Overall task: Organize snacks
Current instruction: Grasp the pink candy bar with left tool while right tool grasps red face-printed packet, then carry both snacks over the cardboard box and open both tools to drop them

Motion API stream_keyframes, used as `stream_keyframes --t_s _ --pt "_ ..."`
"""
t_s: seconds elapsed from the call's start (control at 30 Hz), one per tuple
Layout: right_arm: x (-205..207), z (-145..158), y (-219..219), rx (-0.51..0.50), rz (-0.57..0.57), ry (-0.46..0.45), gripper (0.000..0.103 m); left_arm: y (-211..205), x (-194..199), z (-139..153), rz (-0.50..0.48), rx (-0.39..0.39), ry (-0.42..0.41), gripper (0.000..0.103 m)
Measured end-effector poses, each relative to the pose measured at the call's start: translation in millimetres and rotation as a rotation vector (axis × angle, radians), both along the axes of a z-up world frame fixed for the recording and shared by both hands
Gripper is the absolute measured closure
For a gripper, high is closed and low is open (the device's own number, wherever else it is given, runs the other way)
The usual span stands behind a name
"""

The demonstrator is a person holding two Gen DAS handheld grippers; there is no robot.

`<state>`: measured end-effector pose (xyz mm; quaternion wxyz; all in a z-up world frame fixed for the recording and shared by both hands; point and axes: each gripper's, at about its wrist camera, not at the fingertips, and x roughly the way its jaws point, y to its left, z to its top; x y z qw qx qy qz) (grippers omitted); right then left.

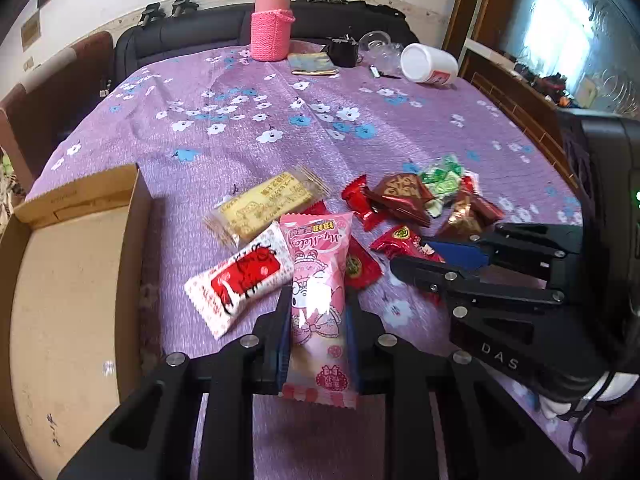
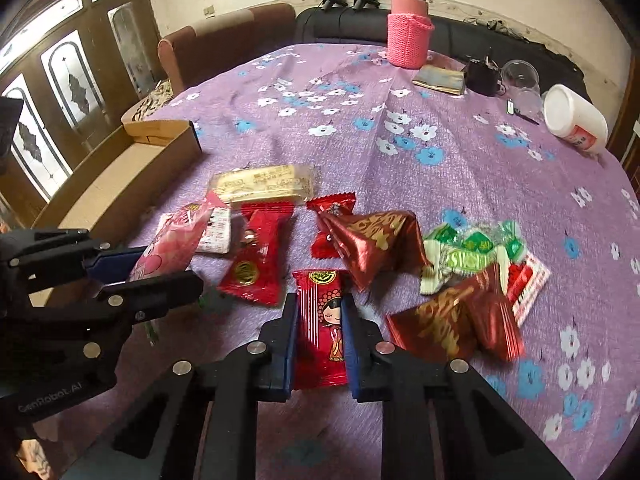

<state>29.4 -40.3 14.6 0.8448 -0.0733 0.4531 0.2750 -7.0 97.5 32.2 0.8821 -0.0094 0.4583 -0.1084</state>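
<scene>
My left gripper [image 1: 319, 300] is shut on a pink cartoon snack packet [image 1: 316, 264] that lies on the purple flowered cloth; from the right wrist view this gripper [image 2: 168, 268] grips the same packet [image 2: 168, 244]. My right gripper [image 2: 319, 304] has its blue pads pressed on the sides of a red packet with a cartoon figure [image 2: 322, 320]. Around them lie a yellow bar [image 1: 268, 204], a white-and-red packet [image 1: 240, 280], dark red foil pyramids [image 2: 376, 244] and green candies [image 2: 472, 248]. An open cardboard box [image 1: 140, 216] stands to the left.
At the far side of the table stand a pink flask in a knitted sleeve [image 1: 272, 28], a tipped white jar [image 1: 430, 65], a clear cup [image 2: 520, 76] and a small black item [image 2: 482, 76]. A dark sofa [image 1: 180, 36] runs behind the table.
</scene>
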Motion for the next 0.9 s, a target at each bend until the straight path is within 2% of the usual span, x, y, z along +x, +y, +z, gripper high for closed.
stream_keyframes --t_s 0.17,0.33,0.43,0.6,0.77,0.9 --pt "-17.8 13.0 -15.7 0.071 -0.040 0.005 0.083 19.1 -25.0 18.1 0.018 -0.084 -0.033 0.081" --pt "-41.5 47.1 -15.3 0.142 -0.021 -0.013 0.082 58.3 -62.6 44.7 0.073 -0.149 -0.090 0.081" --pt "-55.1 65.8 12.1 0.193 0.049 0.000 0.082 88.6 -79.4 53.4 0.143 -0.141 -0.119 0.081" --pt "-76.9 71.3 76.5 0.267 0.181 0.071 0.082 147.5 -102.5 45.2 0.294 -0.107 -0.110 0.081" --pt "-98.5 57.8 152.7 0.269 0.296 0.118 0.081 193.2 -121.7 21.9 0.406 -0.081 -0.052 0.081" --pt "-105.5 40.9 194.1 0.241 0.355 0.143 0.081 215.1 -131.0 12.3 0.445 -0.088 -0.037 0.081"
